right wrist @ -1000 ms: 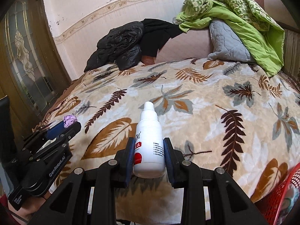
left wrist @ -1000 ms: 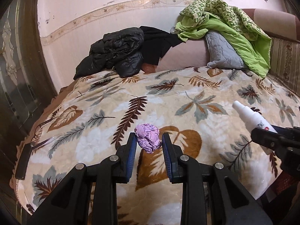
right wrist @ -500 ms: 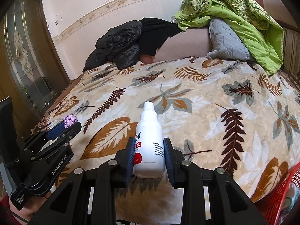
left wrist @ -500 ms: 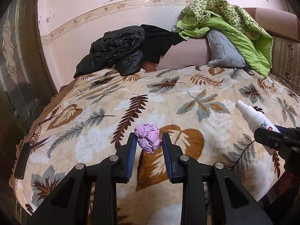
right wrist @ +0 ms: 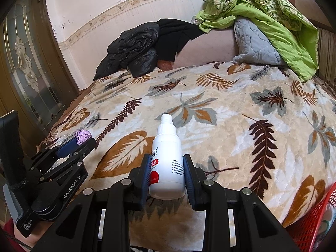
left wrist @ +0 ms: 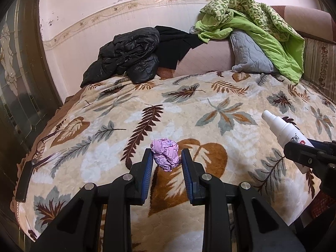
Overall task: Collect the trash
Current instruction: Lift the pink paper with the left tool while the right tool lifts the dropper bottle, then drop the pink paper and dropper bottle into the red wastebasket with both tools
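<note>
Left gripper (left wrist: 165, 160): its jaws pinch a crumpled ball of purple paper (left wrist: 166, 155) between the blue pads, held above the near edge of the bed.
Right gripper (right wrist: 166, 171): its jaws clamp the lower body of a white plastic bottle (right wrist: 167, 163), cap pointing away over the bed.
Bottle: white with a red mark and small print on the label; from the left wrist view it shows at the right, tilted, cap up and to the left, with the right gripper's black finger across its base.
Paper ball: from the right wrist view it shows small at the left, at the tip of the left gripper, over the bed's near left part.
Bed: covered by a cream blanket (left wrist: 189, 113) with brown and grey leaf print.
Far left corner of bed: a black puffy jacket (left wrist: 128, 56) heaped against the wall, with a flat black cloth (left wrist: 174, 46) beside it.
Far right corner of bed: a grey quilted pillow (left wrist: 250, 56) with a green quilt (left wrist: 262, 27) draped over it.
Container: a red mesh basket (right wrist: 319, 218) at the lower right of the right wrist view, off the bed's near right edge; something pale shows inside, too little to tell what.
</note>
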